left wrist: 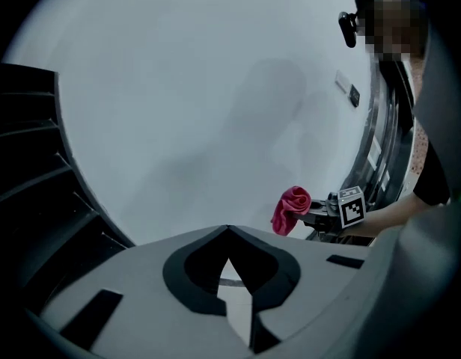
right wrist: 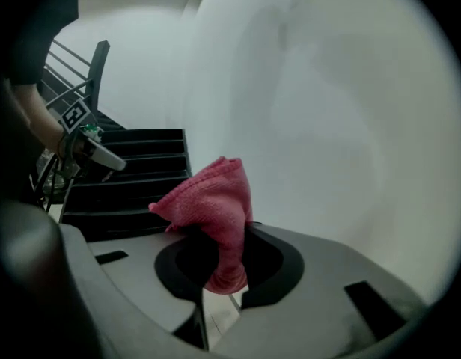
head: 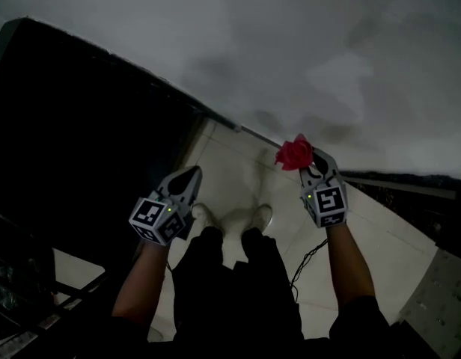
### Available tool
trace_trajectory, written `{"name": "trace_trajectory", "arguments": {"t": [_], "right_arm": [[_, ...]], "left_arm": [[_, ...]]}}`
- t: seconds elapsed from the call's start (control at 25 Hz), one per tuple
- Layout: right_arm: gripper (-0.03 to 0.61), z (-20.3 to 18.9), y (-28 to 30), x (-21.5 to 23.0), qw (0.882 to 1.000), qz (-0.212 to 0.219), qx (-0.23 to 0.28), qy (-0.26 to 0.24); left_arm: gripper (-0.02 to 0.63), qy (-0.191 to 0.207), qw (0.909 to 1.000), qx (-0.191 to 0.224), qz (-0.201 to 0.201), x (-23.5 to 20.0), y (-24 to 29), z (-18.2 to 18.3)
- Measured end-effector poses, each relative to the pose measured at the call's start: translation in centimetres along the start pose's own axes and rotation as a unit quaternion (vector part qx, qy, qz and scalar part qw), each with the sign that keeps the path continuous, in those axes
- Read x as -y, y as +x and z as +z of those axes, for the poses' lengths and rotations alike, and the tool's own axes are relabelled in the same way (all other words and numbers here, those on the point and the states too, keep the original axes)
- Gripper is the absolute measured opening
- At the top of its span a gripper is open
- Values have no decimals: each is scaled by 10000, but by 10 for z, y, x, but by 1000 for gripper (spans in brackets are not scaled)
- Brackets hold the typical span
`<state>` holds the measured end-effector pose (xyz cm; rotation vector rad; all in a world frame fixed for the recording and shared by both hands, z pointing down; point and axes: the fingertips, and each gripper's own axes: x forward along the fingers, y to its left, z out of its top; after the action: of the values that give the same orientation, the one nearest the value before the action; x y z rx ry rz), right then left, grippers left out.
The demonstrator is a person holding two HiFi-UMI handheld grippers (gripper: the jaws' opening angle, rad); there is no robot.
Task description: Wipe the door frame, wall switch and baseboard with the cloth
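Left gripper (left wrist: 228, 232): its fingers (left wrist: 182, 271) are closed tip to tip with nothing between them; it hangs low over the floor (head: 238, 174), near the foot of the stairs.
Right gripper (right wrist: 229, 238): its fingers (right wrist: 287, 259) are clamped on the cloth (right wrist: 212, 200).
Cloth: pink-red and bunched. Most of it stands up out of the fingers, and a short end hangs down between them. In the head view it is held in the air close to the wall (head: 305, 43), above the line where wall and floor meet. Whether it touches the wall cannot be told.
Wall: plain white, filling most of both gripper views.
Baseboard (head: 249, 132): a thin grey line along the foot of the wall, just beyond the cloth.
Plate on the wall (left wrist: 343, 82): a small pale plate with a dark piece just below it, high at the right of the left gripper view. It is too small to tell whether it is the switch.
Frame (left wrist: 380, 137): a shiny upright strip at the right edge of the wall, next to the person.
Stairs (right wrist: 133, 167): dark steps on the left side, with a railing (right wrist: 96, 69) above them.
Floor: pale tiles; the person's light shoes (head: 203, 214) stand on it between the two grippers, and a dark cable (head: 305, 260) trails behind the right arm.
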<state>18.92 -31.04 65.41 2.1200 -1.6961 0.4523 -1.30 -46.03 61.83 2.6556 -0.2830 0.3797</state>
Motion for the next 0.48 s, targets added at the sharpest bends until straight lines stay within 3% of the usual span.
{"name": "trace_trajectory", "arguments": {"t": [0.24,0.48], "right_arm": [[61,-150,122,-36,9972,700,-261,-60],[61,-302,308,-71,9893,1379,-300,375]], "left_arm": [[-8,469,9977,402,-283,-49,67,-99],[-8,1063,9894,681,-713,-127,171,-221]]}}
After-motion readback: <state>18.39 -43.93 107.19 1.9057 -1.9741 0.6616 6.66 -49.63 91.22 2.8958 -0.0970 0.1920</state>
